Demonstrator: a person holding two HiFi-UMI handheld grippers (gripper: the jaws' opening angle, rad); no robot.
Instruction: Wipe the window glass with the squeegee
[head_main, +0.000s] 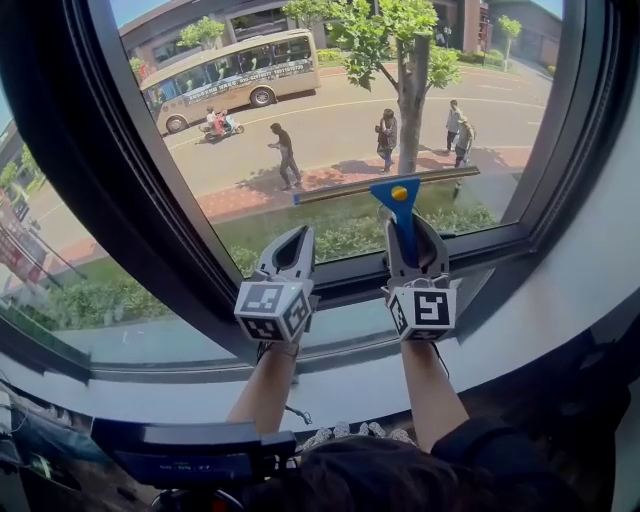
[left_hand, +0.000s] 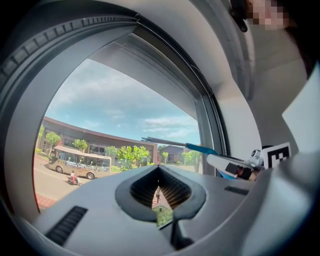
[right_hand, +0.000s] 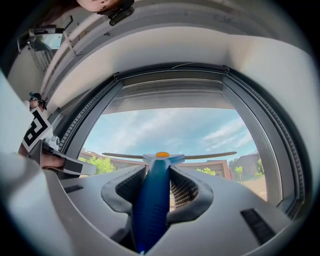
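From the head view, both grippers are raised toward the window glass (head_main: 330, 110), which sits in a dark frame (head_main: 150, 200) above a pale sill (head_main: 545, 300). The right gripper (head_main: 408, 235) is clamped on the blue handle of the squeegee (head_main: 400, 195). The handle stands up out of the jaws, and the long blade lies level across the lower part of the pane. Whether the blade touches the glass cannot be told from here. The left gripper (head_main: 292, 250) is just to the left of it, lower on the pane and clear of the squeegee. Beyond the glass are a street with a bus (head_main: 225, 82), people walking and a tree (head_main: 405, 90).

In the left gripper view, the left gripper (left_hand: 159, 170) has its jaws drawn together with nothing between them. The street shows through the hollow between their pads. To the right the squeegee (left_hand: 200, 148) runs across the window glass (left_hand: 115, 110), held by the right gripper (left_hand: 235, 167).

In the right gripper view, the right gripper (right_hand: 157, 172) grips the squeegee (right_hand: 150, 205) by its handle, one ribbed pad on each side. The blade spreads left and right above the jaw tips, with an orange dot at its middle, against the window glass (right_hand: 170, 125). The left gripper (right_hand: 60, 162) shows at the left edge.
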